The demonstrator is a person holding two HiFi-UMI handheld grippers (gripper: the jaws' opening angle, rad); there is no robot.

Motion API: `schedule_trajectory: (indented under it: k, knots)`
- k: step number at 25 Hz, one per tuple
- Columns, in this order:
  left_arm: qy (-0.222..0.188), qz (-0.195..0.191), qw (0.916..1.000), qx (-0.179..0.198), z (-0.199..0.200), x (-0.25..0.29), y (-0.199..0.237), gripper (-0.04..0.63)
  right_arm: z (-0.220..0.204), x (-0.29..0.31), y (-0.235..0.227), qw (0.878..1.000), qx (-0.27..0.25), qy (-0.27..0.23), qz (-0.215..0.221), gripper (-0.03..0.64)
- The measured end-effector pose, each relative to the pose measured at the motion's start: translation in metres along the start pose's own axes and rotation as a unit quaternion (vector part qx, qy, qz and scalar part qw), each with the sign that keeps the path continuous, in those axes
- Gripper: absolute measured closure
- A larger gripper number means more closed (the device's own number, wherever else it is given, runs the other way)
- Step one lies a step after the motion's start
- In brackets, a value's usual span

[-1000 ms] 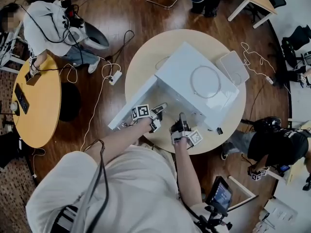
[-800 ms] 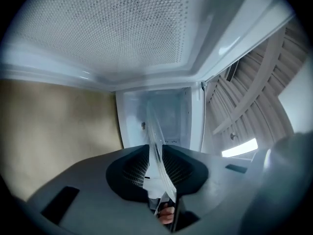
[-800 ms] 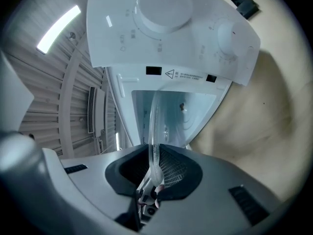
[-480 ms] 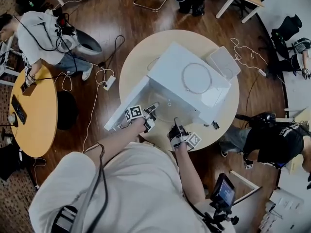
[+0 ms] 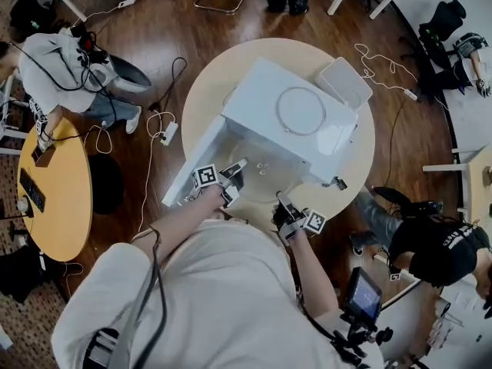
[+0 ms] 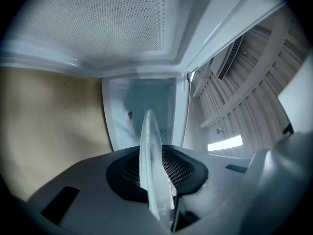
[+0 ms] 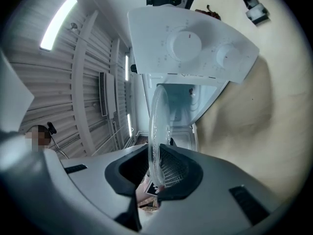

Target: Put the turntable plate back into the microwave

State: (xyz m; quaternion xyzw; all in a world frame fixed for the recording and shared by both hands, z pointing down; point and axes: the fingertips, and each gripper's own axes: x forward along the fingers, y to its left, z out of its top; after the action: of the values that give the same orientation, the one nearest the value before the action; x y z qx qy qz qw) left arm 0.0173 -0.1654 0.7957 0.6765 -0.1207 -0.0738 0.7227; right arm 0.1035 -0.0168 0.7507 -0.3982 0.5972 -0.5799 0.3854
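Wood floor (image 5: 192, 21) with cables trailing across it and one power strip (image 5: 169, 133). Two round tables: a pale table (image 5: 211, 91) in front of me carrying the microwave (image 5: 261, 91), and a yellow table (image 5: 54, 191) well off to my left. One microwave, with its door (image 5: 192, 164) swung open on my left, one ring (image 5: 301, 111) lying on its top, and one flat white box (image 5: 345, 81) on the pale table by its far corner. One turntable plate (image 5: 261, 181), clear glass, held roughly level at the microwave's open front. Two grippers, both mine. My left gripper (image 5: 231, 174) is clamped narrow on the plate's rim on the door side. My right gripper (image 5: 284, 206) is clamped narrow on the opposite rim. In both gripper views the glass edge runs straight between the pads. Two other people I can place: a person in a light top (image 5: 61, 60) near the yellow table and a person in black (image 5: 438, 241) to my right. Head view gives the layout and the microwave's top, but the plate is faint there. Left gripper view alone shows the door's perforated screen (image 6: 98, 18) and looks into the cavity (image 6: 139, 111). Right gripper view alone shows the control panel (image 7: 205, 62), its two knobs (image 7: 183, 43) and a ceiling strip light (image 7: 58, 21).
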Motion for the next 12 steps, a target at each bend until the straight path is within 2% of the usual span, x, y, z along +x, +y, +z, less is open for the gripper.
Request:
schedule_trajectory:
  k: [7,12]
  knots:
    - [0.043,-0.045,0.9981,-0.001,-0.019,0.004,-0.02,0.528,0.002,-0.024,0.01,0.998,-0.02,0.05,0.021,0.566]
    - [0.101,-0.049,0.9937,0.003,-0.035,-0.007,-0.026,0.528,-0.008,-0.026,0.017,0.997,-0.033,0.071,0.027,0.561]
